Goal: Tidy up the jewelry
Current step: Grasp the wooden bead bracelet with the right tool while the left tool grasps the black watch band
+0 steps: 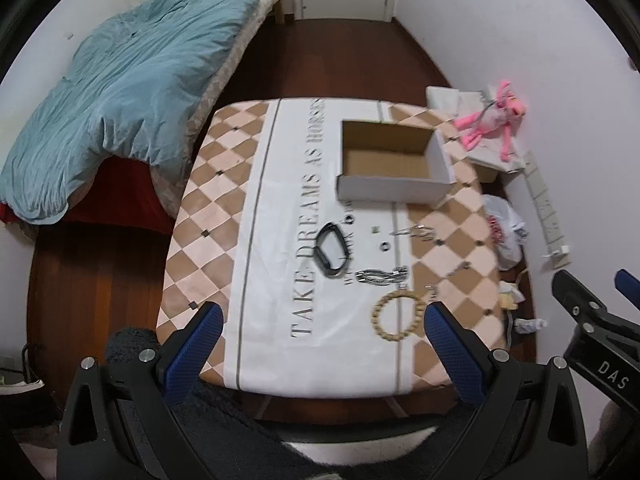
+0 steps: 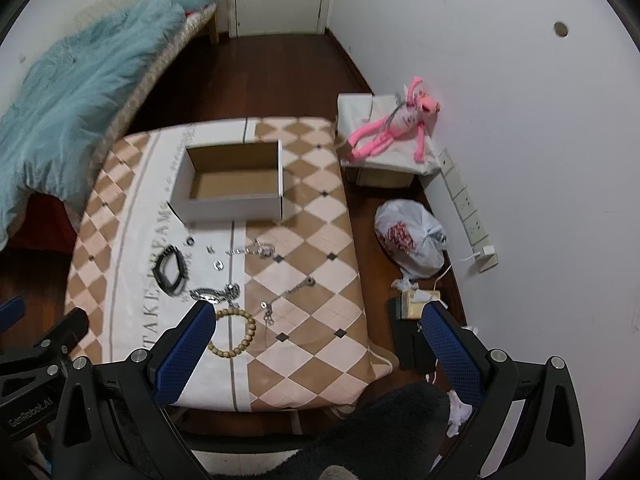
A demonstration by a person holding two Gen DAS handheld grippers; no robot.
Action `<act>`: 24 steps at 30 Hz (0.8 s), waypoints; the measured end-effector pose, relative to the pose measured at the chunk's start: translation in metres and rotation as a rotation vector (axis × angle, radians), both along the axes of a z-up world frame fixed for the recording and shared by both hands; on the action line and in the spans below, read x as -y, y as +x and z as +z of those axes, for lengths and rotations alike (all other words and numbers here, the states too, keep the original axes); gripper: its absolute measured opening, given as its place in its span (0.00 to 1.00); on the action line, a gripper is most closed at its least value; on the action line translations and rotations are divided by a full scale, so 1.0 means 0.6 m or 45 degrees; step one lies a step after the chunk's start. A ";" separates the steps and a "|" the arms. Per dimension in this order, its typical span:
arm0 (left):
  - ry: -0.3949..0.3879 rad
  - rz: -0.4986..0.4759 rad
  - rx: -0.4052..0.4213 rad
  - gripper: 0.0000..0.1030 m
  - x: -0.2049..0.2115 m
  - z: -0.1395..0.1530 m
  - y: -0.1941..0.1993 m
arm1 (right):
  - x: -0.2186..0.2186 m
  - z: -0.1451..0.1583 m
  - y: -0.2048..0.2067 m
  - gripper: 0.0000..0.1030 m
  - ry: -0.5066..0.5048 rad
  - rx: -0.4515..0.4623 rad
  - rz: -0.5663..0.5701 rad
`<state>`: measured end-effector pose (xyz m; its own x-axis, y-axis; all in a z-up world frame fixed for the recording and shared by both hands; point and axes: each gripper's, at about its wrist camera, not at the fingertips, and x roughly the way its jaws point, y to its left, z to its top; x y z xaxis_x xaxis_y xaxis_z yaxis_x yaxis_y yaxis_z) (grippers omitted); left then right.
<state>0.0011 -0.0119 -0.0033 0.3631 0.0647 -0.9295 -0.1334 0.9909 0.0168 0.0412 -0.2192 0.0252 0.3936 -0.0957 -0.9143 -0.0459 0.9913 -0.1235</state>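
An open white cardboard box (image 1: pixel 390 182) (image 2: pixel 224 206) with a bare brown inside stands at the table's far side. In front of it lie a black band (image 1: pixel 331 250) (image 2: pixel 171 270), a silver chain bracelet (image 1: pixel 382 276) (image 2: pixel 214 293), a wooden bead bracelet (image 1: pixel 396 316) (image 2: pixel 234 332), small rings (image 1: pixel 385 246) (image 2: pixel 219 265) and thin chains (image 1: pixel 416 232) (image 2: pixel 256 249). My left gripper (image 1: pixel 322 316) hovers open above the table's near edge, nothing between its fingers. My right gripper (image 2: pixel 316 318) is open too, its left finger (image 2: pixel 188 344) beside the bead bracelet.
The table (image 1: pixel 208 208) (image 2: pixel 316 280) carries a checkered cloth with lettering. A bed with a blue duvet (image 1: pixel 120 92) stands to the left. On the right are a pink plush toy (image 2: pixel 390 126) on a box, a plastic bag (image 2: pixel 412 240) and a wall power strip (image 2: pixel 468 212).
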 end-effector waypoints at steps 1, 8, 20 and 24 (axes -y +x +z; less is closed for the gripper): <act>0.016 0.006 -0.013 1.00 -0.002 -0.014 0.003 | -0.005 -0.020 -0.001 1.00 -0.006 -0.008 -0.001; 0.113 0.015 -0.121 1.00 -0.032 -0.121 0.029 | -0.035 -0.183 0.021 0.99 -0.019 -0.201 0.014; 0.166 0.037 -0.289 1.00 -0.064 -0.253 0.052 | -0.086 -0.373 0.028 0.55 0.145 -0.450 0.015; 0.171 0.050 -0.313 1.00 -0.074 -0.269 0.054 | -0.100 -0.399 0.030 0.50 0.141 -0.484 0.025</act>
